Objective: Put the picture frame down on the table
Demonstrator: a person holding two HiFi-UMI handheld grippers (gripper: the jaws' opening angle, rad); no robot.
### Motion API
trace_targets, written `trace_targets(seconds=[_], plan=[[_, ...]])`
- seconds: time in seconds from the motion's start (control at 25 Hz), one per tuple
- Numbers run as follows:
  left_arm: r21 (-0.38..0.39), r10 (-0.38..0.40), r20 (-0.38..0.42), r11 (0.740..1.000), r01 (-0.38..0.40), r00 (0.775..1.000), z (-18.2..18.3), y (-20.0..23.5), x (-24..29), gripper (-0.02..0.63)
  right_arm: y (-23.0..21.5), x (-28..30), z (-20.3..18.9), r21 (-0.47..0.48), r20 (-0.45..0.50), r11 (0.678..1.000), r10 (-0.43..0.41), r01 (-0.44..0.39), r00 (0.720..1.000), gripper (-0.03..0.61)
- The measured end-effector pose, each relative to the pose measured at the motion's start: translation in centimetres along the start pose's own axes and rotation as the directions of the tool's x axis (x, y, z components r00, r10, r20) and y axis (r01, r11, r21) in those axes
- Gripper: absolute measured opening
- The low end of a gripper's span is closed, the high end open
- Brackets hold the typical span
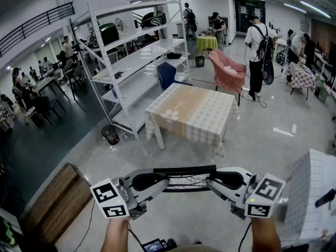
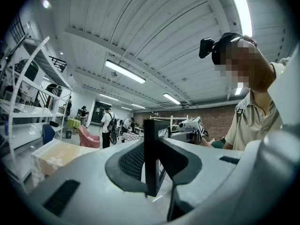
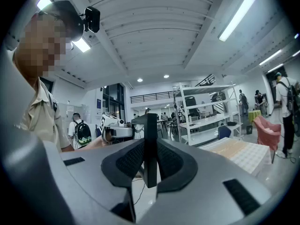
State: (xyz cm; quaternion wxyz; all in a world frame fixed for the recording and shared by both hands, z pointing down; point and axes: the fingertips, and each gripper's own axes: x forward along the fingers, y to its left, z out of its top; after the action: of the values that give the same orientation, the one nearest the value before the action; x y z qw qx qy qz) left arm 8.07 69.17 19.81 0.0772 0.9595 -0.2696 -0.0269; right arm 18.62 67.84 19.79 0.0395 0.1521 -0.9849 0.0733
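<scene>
- The left gripper [image 1: 160, 182] is closed on the left side of the picture frame [image 1: 184, 170]; in the left gripper view both black pads press on the dark edge of the frame.
- The right gripper [image 1: 215, 181] is closed on the right side of the same frame; in the right gripper view the thin black edge stands upright between its two pads.
- The frame hangs in the air between the two grippers, low in the head view, over the grey floor [image 1: 173, 219]. It does not touch the table.
- The table [image 1: 189, 114] stands well apart, further ahead, and is covered with a checkered cloth.
- To the left of the table is a white shelf rack [image 1: 131, 62], with a blue chair [image 1: 167, 75] near it.
- Behind the table is a pink armchair [image 1: 228, 70], and a person with a backpack [image 1: 258, 51] stands beside it.
- At the right edge there is a white gridded surface [image 1: 310, 193].
</scene>
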Motion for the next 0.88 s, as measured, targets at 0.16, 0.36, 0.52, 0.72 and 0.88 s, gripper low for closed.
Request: trace_targets(seconds=[0.16,0.36,0.52,0.72,0.88], plan=[[-0.001,-0.003,-0.001,1.0,0.003,1.0,0.0,0.7,-1.0,0.083,0.3,1.2,-0.1,0.002,0.001,1.0,-0.003,0.003,1.0,0.069],[-0.009,-0.01,-0.002,1.0,0.01,1.0,0.0,1.9,-2.2,0.083,0.5,2.9,0.0,0.007,-0.004,1.0,-0.014,0.014,1.0,0.069],[-0.015,-0.018,-0.003,1.0,0.018,1.0,0.0,3.1,-3.8,0.083,1.0,4.8,-0.1,0.013,-0.009,1.0,-0.025,0.025,1.0,0.069],[-0.016,-0.031,-0.003,0.999,0.031,1.0,0.2,5.0,-5.9,0.083,1.4,7.6,0.0,0.02,-0.015,0.999,-0.041,0.041,0.999,0.069],[-0.019,-0.045,-0.003,0.999,0.045,0.999,0.0,6.8,-7.2,0.083,1.2,9.8,-0.3,0.033,-0.018,0.998,-0.052,0.053,0.998,0.069]])
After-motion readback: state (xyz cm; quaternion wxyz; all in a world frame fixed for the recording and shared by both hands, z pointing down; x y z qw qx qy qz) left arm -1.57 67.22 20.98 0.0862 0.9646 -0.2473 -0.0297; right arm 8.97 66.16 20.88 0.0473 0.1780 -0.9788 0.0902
